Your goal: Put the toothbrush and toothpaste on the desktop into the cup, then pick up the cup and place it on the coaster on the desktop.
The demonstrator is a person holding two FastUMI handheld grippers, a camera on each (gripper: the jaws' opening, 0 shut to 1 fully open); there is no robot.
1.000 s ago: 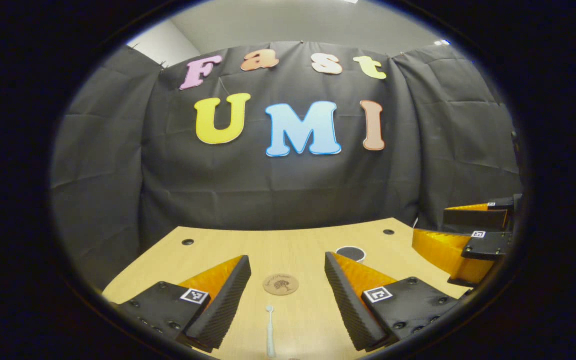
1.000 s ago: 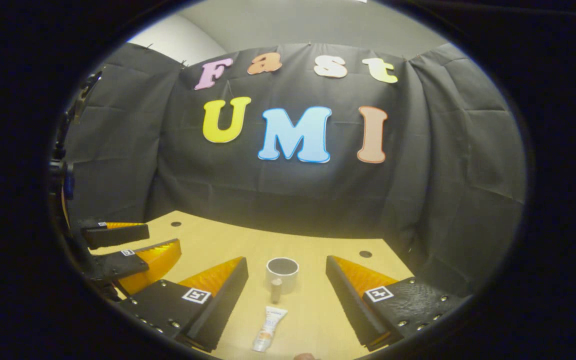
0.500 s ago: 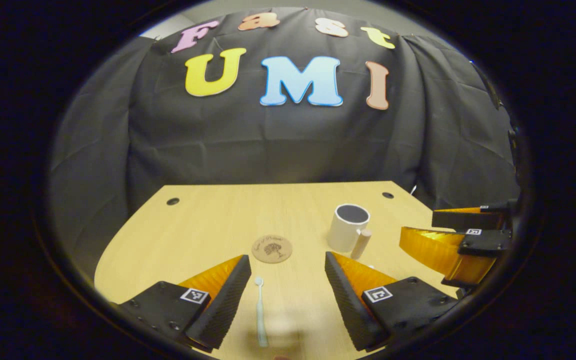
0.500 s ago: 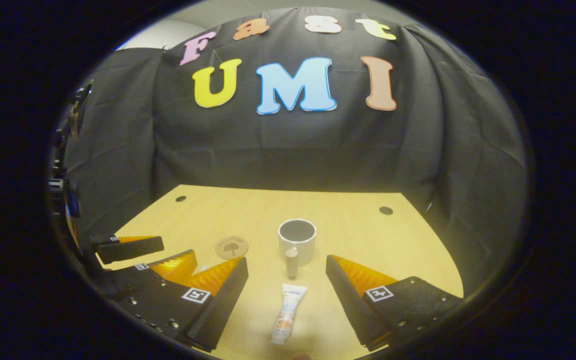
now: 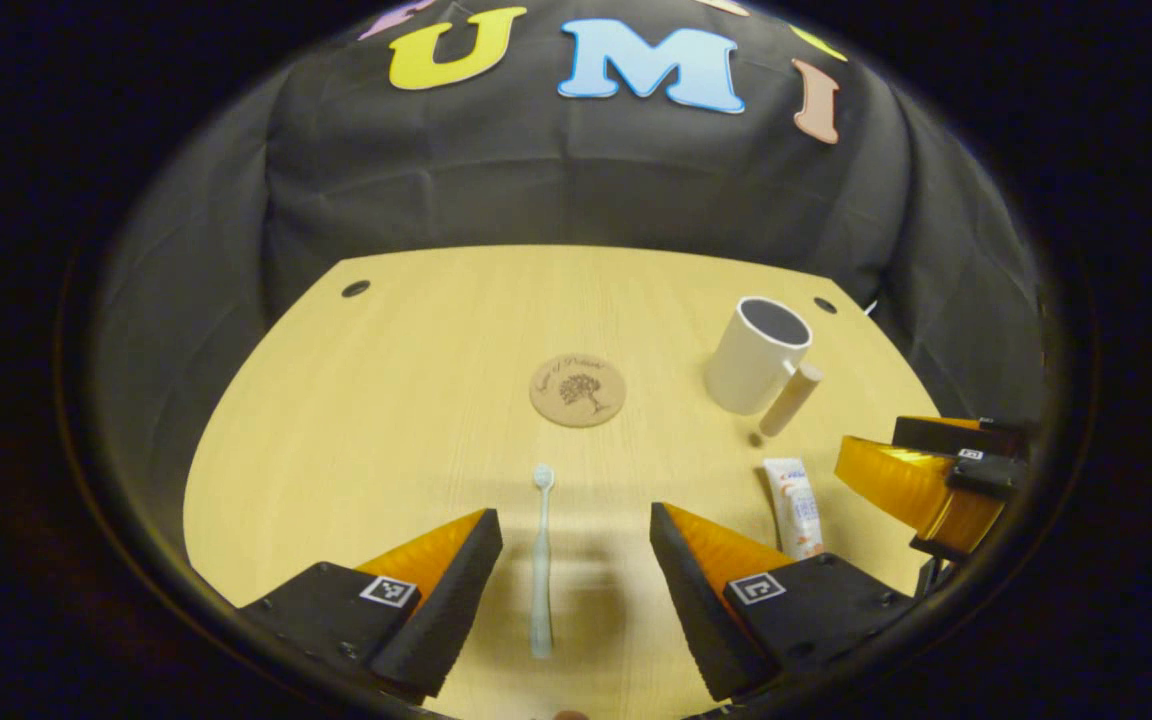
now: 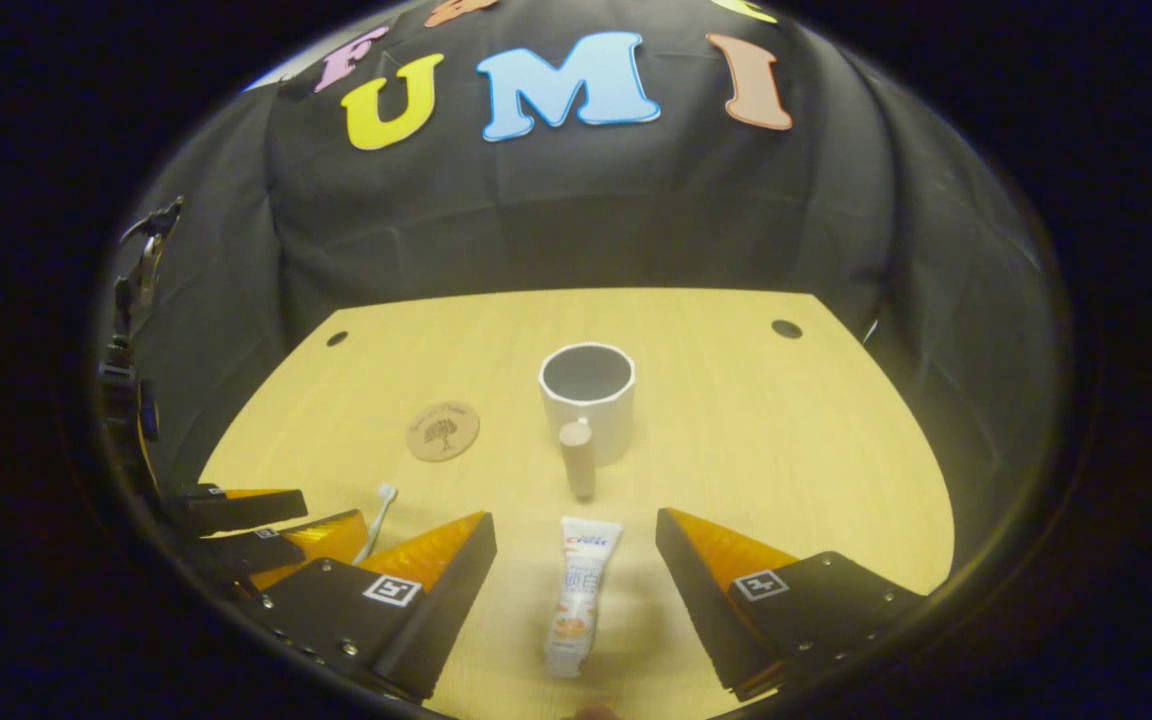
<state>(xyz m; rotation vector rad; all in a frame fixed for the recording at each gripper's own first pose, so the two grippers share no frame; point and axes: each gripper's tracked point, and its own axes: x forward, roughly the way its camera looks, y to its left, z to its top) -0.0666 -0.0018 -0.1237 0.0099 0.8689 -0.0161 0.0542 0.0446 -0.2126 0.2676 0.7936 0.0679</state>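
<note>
Nothing is done yet; our left gripper (image 5: 576, 520) gapes empty above the pale slim toothbrush (image 5: 541, 560); our right gripper (image 6: 576, 525) gapes empty above the white toothpaste tube (image 6: 581, 590); the white cylindrical cup (image 6: 588, 400) and round cork coaster (image 5: 577, 390) wait farther off.

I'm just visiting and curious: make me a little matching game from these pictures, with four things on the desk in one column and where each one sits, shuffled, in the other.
Things:
1. toothbrush
2. toothpaste
3. cup
4. coaster

Places:
A. lying flat between the right gripper's open fingers
B. bare, flat on the desk, nothing on it
C. lying flat between the left gripper's open fingers
D. standing upright and empty beyond the toothpaste

Pairs: 1-C, 2-A, 3-D, 4-B
</note>
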